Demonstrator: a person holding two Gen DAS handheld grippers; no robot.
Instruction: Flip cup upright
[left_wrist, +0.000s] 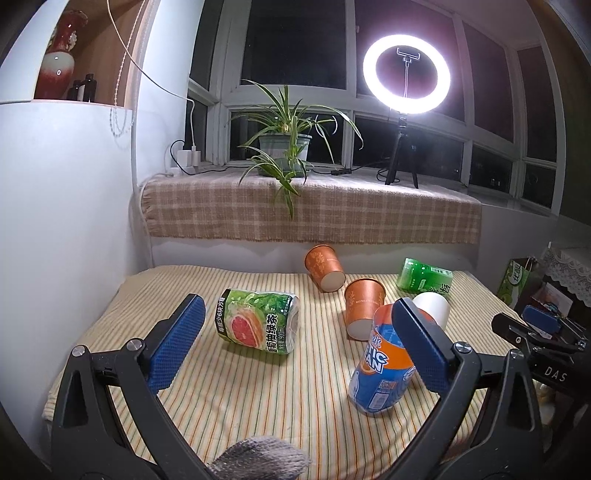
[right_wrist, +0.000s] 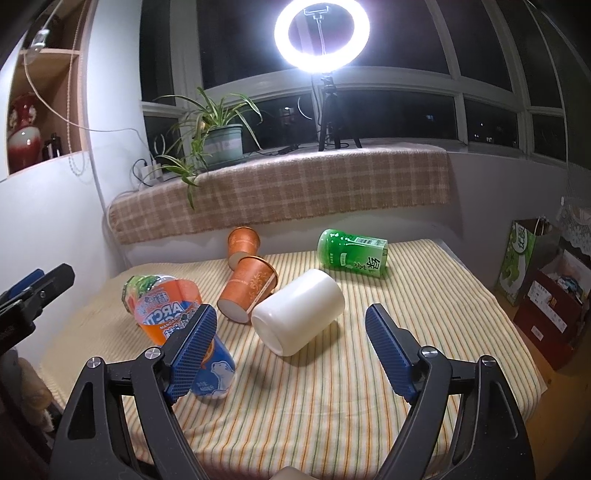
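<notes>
Left wrist view: the left hand-held gripper (left_wrist: 295, 341) gapes open above the striped tabletop (left_wrist: 258, 406). A grapefruit green tea bottle (left_wrist: 256, 321) reads "900mL". The white cup (left_wrist: 434, 308) lies at two o'clock.

Right wrist view: the right hand-held gripper (right_wrist: 291, 349) is open, the white cup (right_wrist: 299, 312) on its side just ahead at twelve o'clock. A green bottle (right_wrist: 351, 253) reads "绿茶".

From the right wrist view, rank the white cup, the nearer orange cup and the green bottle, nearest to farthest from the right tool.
1. White cup: on its side, just ahead of the open right tool.
2. Nearer orange cup: behind it, to the left.
3. Green bottle: lying at the far right.
</notes>
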